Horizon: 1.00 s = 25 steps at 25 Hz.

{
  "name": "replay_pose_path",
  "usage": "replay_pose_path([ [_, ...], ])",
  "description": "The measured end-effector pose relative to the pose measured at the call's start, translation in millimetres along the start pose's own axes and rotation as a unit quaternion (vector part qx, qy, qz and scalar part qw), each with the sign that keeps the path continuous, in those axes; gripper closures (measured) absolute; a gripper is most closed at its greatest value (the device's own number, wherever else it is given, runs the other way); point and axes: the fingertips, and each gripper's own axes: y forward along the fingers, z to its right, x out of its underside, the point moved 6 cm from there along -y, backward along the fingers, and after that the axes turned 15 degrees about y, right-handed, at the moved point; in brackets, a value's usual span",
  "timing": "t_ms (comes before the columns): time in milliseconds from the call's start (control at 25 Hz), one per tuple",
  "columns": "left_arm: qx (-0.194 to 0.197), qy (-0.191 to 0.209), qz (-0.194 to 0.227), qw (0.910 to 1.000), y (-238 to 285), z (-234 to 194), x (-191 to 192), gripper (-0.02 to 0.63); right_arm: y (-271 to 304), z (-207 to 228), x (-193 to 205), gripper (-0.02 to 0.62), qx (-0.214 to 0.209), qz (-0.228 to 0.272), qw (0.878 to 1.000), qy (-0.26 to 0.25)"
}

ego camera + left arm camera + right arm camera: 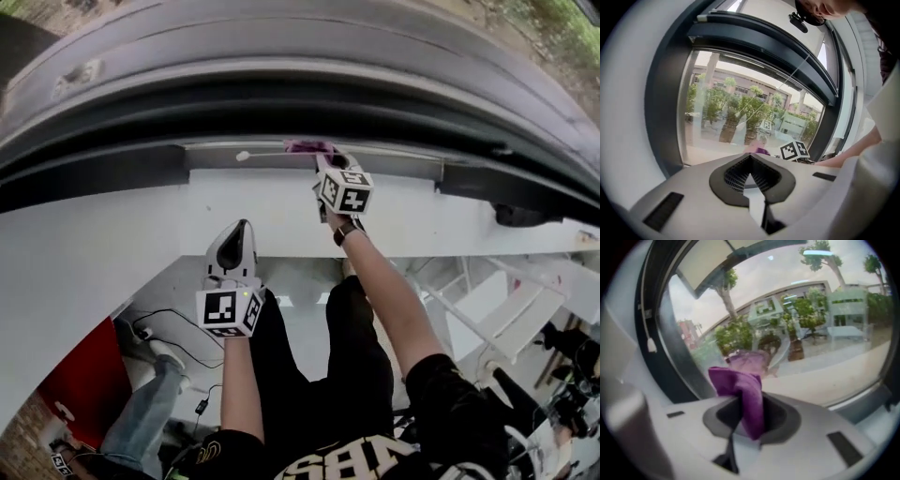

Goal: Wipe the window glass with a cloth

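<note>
the right gripper (pixel 745 427) pinches the purple cloth (pixel 740 385) tight, right by the window glass (pixel 820 333). the left gripper (pixel 751 185) is closed on nothing.

The right arm (pixel 389 300) reaches out nearly straight. At its end the right hand-held gripper (pixel 325 157) is far forward, its 2 jaws clamped on a purple cloth (pixel 746 397). The left arm (pixel 241 384) is held nearer the body. The left hand-held gripper (pixel 240 242) points forward, jaws together, nothing between them.

Open glass (pixel 825 366) within dark frame (pixel 670 352)
</note>
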Motion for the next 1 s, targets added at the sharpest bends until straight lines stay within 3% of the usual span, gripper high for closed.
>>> replay_pose_path([
  [160,0.058,0.008,0.02,0.9981,49,81,-8,0.583,-60,146,-35,0.492,0.095,0.034,0.992,0.079],
  [280,0.088,0.01,0.029,0.9956,73,130,-11,0.583,-93,225,-55,0.492,0.143,0.057,0.979,0.136],
  [400,0.118,0.012,0.029,0.9925,87,168,-10,0.583,-126,287,-72,0.492,0.184,0.089,0.955,0.216],
  [560,0.125,0.025,0.022,0.9916,90,182,-9,0.583,-145,329,-81,0.492,0.216,0.108,0.936,0.255],
  [680,0.107,0.025,0.02,0.9938,84,167,-6,0.583,-137,327,-82,0.492,0.222,0.101,0.935,0.257],
  [760,0.092,0.017,0.019,0.9954,76,152,-4,0.583,-132,304,-75,0.492,0.212,0.085,0.943,0.241],
  [920,0.066,0.0,0.022,0.9976,53,111,-8,0.583,-93,211,-23,0.492,0.162,-0.016,0.979,0.125],
  [1000,0.052,0.002,0.022,0.9984,39,83,-13,0.583,-60,143,12,0.492,0.124,-0.074,0.988,0.053],
])
